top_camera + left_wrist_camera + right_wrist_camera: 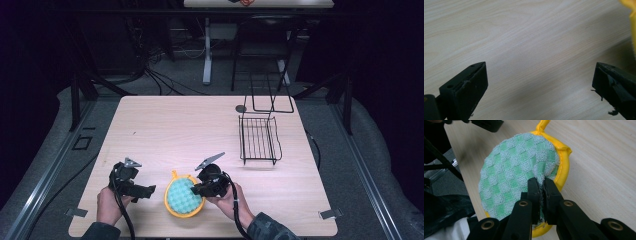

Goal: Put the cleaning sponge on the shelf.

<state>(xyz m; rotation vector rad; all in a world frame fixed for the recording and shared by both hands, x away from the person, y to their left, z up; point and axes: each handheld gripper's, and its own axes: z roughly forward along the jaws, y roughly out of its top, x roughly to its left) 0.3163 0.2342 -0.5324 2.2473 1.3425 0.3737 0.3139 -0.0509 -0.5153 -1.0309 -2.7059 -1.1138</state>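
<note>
While left gripper [540, 82] gapes, right gripper [541, 185] pinches pot holder [516, 172].

A round pad [184, 197] lies at the table's [165, 125] near edge, a wire rack [259, 139] far right.

The left gripper [145, 190] gapes wide, low over the table; the right gripper [541, 185] is pinched tight (cloth between its jaws).
</note>
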